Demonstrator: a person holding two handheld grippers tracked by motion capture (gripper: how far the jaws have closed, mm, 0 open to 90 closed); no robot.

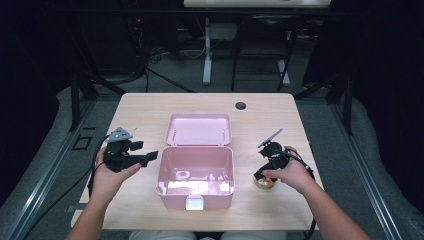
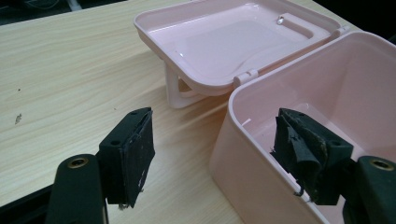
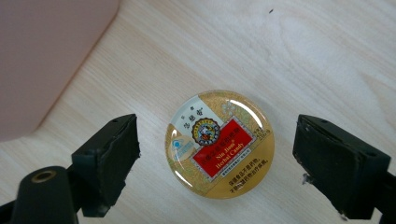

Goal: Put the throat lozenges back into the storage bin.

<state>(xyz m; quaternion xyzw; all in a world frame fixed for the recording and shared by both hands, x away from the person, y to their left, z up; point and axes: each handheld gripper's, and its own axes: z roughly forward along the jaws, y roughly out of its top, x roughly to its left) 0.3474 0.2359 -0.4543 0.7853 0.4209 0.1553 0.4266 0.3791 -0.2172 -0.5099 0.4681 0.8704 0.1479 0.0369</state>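
A pink plastic box (image 1: 196, 192) stands open mid-table, its lid (image 1: 199, 129) folded flat behind it. My left gripper (image 1: 151, 156) hovers open just left of the box. In the left gripper view its jaws (image 2: 217, 151) straddle the box's near corner (image 2: 243, 140), and the lid (image 2: 233, 42) lies beyond. A round gold and red candy tin (image 3: 219, 143) lies flat on the table to the right of the box (image 3: 46, 56). My right gripper (image 3: 217, 158) points down over the tin, open, one pad on each side and clear of it. From above, the tin (image 1: 264, 183) peeks out under that gripper (image 1: 261, 176).
The wooden table (image 1: 145, 110) has a dark cable hole (image 1: 241, 105) at its back right. A white latch (image 1: 195, 202) sits on the box's front wall. Cables trail from both grippers off the table's sides. White desk legs (image 1: 207, 55) stand on the floor beyond.
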